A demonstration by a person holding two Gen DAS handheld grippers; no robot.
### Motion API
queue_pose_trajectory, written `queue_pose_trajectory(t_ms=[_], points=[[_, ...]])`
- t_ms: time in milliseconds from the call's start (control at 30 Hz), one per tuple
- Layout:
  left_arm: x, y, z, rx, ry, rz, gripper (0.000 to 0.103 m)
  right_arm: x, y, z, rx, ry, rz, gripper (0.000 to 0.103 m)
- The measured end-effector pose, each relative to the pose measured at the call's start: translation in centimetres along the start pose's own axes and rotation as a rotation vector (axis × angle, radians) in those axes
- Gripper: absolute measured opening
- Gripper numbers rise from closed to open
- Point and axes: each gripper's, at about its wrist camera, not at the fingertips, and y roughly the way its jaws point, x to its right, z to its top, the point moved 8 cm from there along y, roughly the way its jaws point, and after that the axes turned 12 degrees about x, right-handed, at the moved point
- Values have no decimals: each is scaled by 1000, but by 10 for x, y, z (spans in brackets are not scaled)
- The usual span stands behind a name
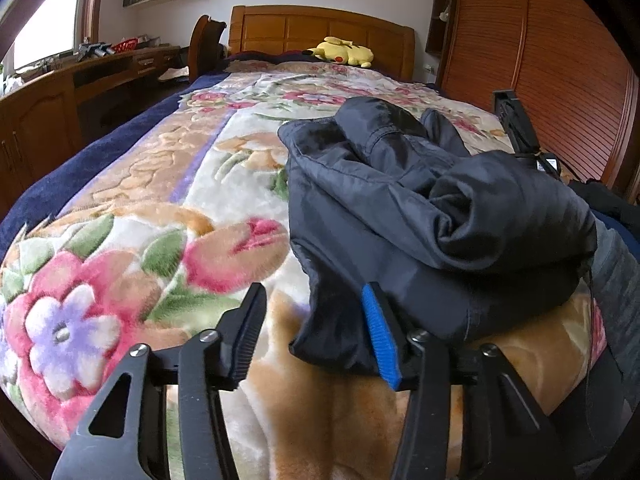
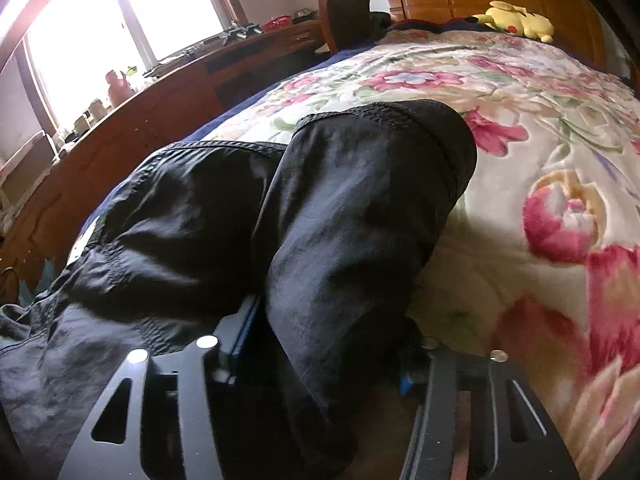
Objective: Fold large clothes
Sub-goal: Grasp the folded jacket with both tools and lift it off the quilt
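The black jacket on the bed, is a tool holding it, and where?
In the right tool a thick fold of the black jacket fills the jaws, though a firm pinch cannot be told. The left tool is open, only touching its near corner.

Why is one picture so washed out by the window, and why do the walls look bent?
Right wrist view: the window blows out white, leaving the dark jacket murky and the near blanket soft. Left wrist view: more even light, and the wardrobe bows from the fisheye lens.
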Motion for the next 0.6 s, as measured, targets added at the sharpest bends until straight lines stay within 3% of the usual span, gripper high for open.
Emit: queue_pose_trajectory(t_ms=[100,367,433,533,600], points=[[2,0,0,-5,-7,-11,42,-3,0,0,19,-23,-10,43],[2,-3,-5,-12,-19,-20,41,-6,-3,-1,61,-45,-46,35],[5,-4,-6,-18,-32,-56,23,-5,-5,0,66,-51,-51,34],[12,-7,-3,-7,2,-52,12,-6,-7,1,74,-56,-61,32],[12,-13,4,23,8,-39,11,-5,-7,3,70,-50,-82,31]])
